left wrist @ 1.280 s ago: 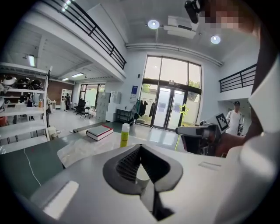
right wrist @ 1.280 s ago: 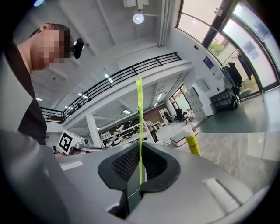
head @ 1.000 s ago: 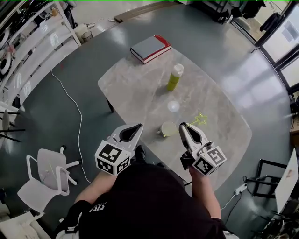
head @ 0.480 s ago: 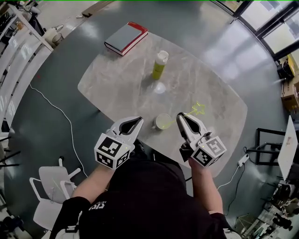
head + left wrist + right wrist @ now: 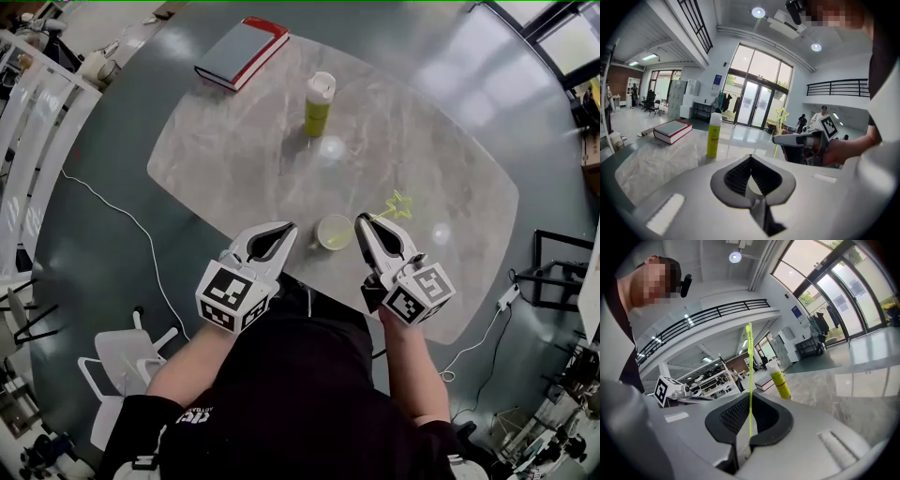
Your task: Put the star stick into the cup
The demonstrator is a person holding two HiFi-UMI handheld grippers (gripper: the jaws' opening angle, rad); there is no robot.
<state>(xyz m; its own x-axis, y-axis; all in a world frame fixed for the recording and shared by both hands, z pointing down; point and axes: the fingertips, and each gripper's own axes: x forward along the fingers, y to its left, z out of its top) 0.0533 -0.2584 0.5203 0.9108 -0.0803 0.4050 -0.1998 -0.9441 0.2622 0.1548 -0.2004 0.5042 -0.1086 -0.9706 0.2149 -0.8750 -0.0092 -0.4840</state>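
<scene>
The star stick is thin and yellow-green with a star at its end. My right gripper is shut on its shaft just right of the pale green cup, which stands near the table's front edge. In the right gripper view the stick rises straight up from between the closed jaws of the right gripper. Left of the cup, my left gripper is shut with nothing in it. The left gripper view shows its joined tips, and beyond them the star and the right gripper.
A yellow-green bottle stands mid-table, and a grey book with a red edge lies at the far left corner. The marble table ends just before the person's body. A white chair and a cable are on the floor at left.
The head camera has shifted, so the table sits higher in view. Both grippers keep nearly the same places beside the cup, and the right one still grips the stick.
</scene>
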